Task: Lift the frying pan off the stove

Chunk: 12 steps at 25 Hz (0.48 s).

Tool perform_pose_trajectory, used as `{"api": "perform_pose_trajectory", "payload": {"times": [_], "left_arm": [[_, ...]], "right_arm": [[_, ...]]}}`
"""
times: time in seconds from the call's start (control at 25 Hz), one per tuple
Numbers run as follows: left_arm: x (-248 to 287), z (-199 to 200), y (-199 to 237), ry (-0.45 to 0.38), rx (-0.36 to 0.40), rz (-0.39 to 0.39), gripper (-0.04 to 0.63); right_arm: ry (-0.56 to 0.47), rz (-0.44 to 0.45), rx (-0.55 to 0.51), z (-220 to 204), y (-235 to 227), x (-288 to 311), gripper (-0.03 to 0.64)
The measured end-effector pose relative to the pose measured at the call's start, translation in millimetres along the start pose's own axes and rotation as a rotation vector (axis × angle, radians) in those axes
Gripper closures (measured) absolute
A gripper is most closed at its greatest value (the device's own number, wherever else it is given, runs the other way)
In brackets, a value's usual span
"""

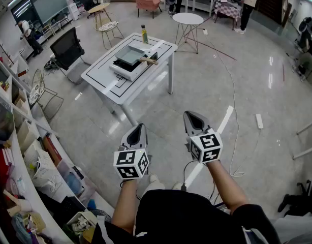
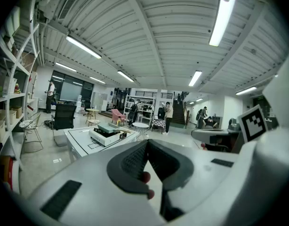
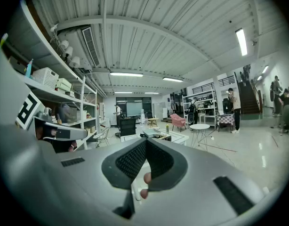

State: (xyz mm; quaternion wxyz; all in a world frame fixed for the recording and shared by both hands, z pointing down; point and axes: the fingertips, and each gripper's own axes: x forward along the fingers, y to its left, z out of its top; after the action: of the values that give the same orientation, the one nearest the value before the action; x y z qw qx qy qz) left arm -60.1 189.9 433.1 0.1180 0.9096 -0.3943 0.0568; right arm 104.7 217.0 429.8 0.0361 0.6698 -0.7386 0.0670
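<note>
The frying pan (image 1: 129, 55), square and grey-green with a wooden handle (image 1: 148, 61), sits on a white stove (image 1: 126, 69) on a white table (image 1: 102, 80) far ahead of me. Both grippers hang in the air over the floor, well short of the table. My left gripper (image 1: 138, 130) has its jaws together with nothing between them, and so does my right gripper (image 1: 195, 118). In the left gripper view the stove with the pan (image 2: 107, 128) is small beyond the shut left gripper (image 2: 147, 143). The right gripper view shows the pan (image 3: 151, 133) past the shut right gripper (image 3: 145, 143).
A green bottle (image 1: 144, 33) stands at the table's far corner. A black office chair (image 1: 68, 48) is left of the table, a round white table (image 1: 188, 19) behind it. Shelves (image 1: 16, 136) line the left side. A power strip (image 1: 259, 121) and cables lie on the floor at right.
</note>
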Motion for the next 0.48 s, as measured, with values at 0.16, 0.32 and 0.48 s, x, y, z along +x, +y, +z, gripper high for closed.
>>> {"api": "perform_pose_trajectory", "payload": {"times": [0.16, 0.32, 0.48], "left_arm": [[-2.3, -3.6, -8.7, 0.001, 0.008, 0.004, 0.584], [-2.6, -10.8, -15.4, 0.009, 0.009, 0.009, 0.584], [-0.6, -15.8, -13.7, 0.022, 0.000, 0.020, 0.584]], "right_arm": [[-0.003, -0.003, 0.019, -1.2, -3.7, -7.7, 0.620], [0.007, 0.015, 0.030, -6.9, -6.6, -12.2, 0.620], [0.025, 0.023, 0.024, -12.3, -8.1, -7.9, 0.620]]}}
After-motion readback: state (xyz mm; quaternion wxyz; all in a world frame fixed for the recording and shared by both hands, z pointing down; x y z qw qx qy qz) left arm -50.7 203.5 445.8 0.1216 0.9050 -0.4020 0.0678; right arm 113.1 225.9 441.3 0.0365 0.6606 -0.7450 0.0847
